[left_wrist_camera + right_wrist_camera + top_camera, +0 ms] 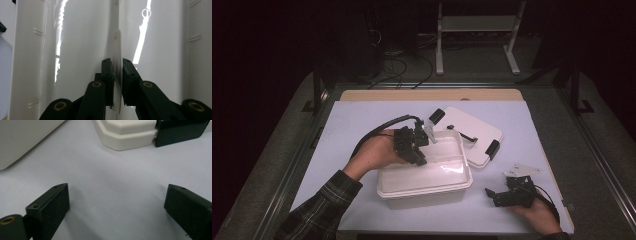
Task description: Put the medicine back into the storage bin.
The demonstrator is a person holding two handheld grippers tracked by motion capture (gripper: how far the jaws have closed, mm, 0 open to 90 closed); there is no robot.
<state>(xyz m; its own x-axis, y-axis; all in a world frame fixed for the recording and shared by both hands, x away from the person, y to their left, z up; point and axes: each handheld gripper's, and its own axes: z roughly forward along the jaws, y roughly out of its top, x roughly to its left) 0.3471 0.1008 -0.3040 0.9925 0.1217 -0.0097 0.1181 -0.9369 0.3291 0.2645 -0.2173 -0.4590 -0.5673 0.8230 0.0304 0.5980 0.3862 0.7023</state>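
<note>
From above, the left gripper (418, 145) is seen inside the open white bin (424, 182), while the right gripper (499, 195) is rested on the table (362, 120) near the lid (472, 132). Along the left gripper's jaws, a thin white divider (118, 50) is seen clamped between them inside the bin. Along the right gripper's jaws, which are spread wide with nothing between them, the lid's corner is seen ahead.

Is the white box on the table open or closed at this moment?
Open. The white box has no cover on it; its lid lies on the table behind it, and the left gripper reaches inside.
</note>
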